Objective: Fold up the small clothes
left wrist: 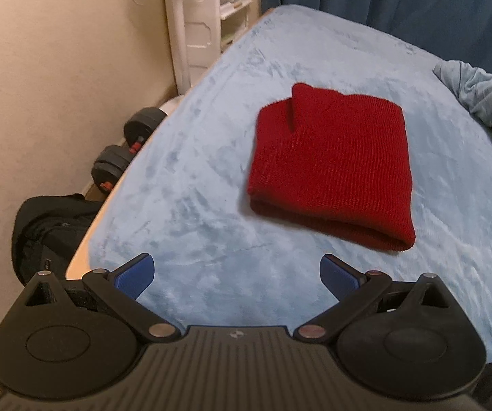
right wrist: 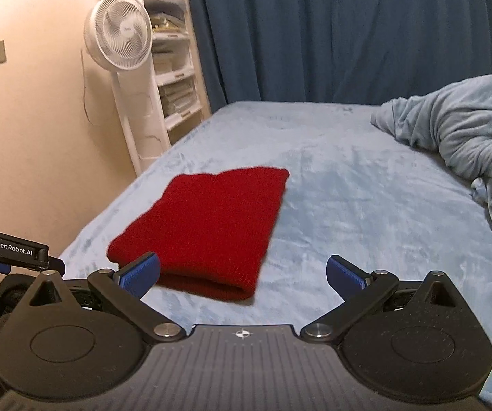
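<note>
A red knitted garment [left wrist: 331, 167] lies folded into a flat rectangle on the light blue bed cover [left wrist: 194, 188]. It also shows in the right wrist view [right wrist: 208, 226]. My left gripper [left wrist: 237, 274] is open and empty, held above the bed short of the garment's near edge. My right gripper [right wrist: 242, 274] is open and empty, with its left fingertip [right wrist: 139, 274] over the garment's near left corner. The left gripper's body [right wrist: 13, 253] shows at the left edge of the right wrist view.
A crumpled grey-blue blanket [right wrist: 458, 130] lies on the right of the bed. A white fan [right wrist: 119, 34] and white shelves [right wrist: 170, 61] stand by the wall at left. Dumbbells [left wrist: 126, 150] and a black bag [left wrist: 47, 226] lie on the floor beside the bed. Blue curtains [right wrist: 331, 34] hang behind.
</note>
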`<state>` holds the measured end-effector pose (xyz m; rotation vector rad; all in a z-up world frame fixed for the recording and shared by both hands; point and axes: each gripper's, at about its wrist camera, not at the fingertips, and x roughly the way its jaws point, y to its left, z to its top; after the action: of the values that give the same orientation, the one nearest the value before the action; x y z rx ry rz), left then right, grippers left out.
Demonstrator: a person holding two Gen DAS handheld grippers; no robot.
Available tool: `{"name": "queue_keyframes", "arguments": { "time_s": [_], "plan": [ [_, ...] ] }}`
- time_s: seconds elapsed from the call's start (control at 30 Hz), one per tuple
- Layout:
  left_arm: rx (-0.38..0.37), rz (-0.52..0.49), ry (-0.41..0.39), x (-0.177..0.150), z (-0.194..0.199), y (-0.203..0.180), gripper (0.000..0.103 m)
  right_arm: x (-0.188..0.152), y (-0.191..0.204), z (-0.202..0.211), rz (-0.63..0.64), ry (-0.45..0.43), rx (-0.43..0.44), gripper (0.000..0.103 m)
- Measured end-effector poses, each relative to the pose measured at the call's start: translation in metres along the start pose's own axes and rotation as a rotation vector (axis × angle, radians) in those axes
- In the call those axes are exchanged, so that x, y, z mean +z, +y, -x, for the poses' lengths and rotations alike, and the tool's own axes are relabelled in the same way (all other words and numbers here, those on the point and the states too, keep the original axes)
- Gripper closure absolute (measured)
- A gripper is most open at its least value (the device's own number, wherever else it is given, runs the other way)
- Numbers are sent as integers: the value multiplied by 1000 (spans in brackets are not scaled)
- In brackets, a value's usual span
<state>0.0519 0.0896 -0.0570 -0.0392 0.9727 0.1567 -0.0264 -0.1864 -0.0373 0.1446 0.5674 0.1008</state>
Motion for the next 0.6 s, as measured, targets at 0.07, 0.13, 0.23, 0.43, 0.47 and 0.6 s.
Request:
{"name": "queue_keyframes", "arguments": {
  "time_s": [0.07, 0.13, 0.23, 0.43, 0.47, 0.6],
  "plan": [
    [-7, 4, 12, 3, -9, -3, 0, 0, -2, -9, 3, 15, -5, 1],
    [-20, 17, 24, 8, -16, -5, 0, 2, -3, -21, 9, 34, -3, 1],
    [-61, 53, 37, 17, -31, -10, 0, 9, -11, -42, 0, 58, 16, 1],
    [-220, 174, 60, 48, -81, -17, 0, 55, -59, -115, -218, 132, 135, 1],
    [-244, 218, 75, 54, -96, -16, 0, 65, -67, -132, -253, 151, 161, 1],
    [-270, 348, 117, 69, -147, -12, 0, 104, -92, -218, -343, 228, 240, 1]
  ]
}}
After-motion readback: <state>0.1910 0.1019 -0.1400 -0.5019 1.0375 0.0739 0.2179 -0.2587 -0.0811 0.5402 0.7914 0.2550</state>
